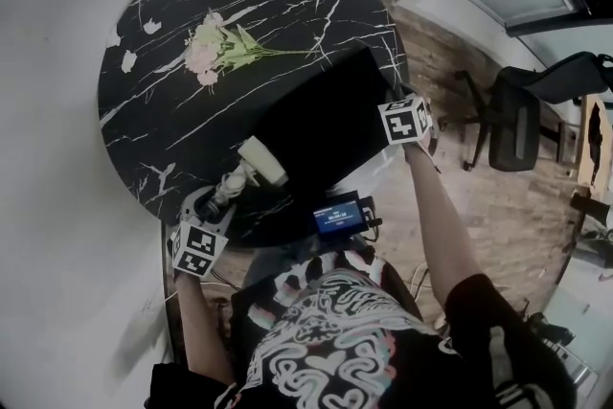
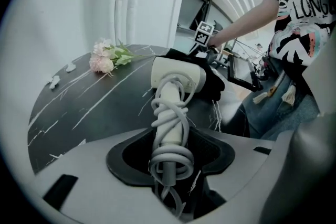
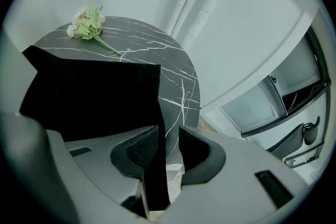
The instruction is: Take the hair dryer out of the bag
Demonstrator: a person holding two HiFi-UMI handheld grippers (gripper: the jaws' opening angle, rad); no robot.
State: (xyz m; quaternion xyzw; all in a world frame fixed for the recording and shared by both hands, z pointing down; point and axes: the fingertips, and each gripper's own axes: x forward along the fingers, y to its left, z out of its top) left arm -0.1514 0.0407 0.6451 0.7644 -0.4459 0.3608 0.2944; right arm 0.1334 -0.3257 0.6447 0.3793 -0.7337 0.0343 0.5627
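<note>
Black cloth bag, limp. Cream hair dryer: head at its mouth, cord-wound handle pinched by my left claw. My right claw: parted, hem between.

Cool, flat, rather dim light fills all three views, and the colours look washed out. Shadows are faint and soft-edged. The white wall beyond the right claw is the brightest part. The black bag between that claw's jaws is a featureless dark mass. The pale hair dryer held in the left claw stays sharp. Both claw views bend strongly and have black corners.
</note>
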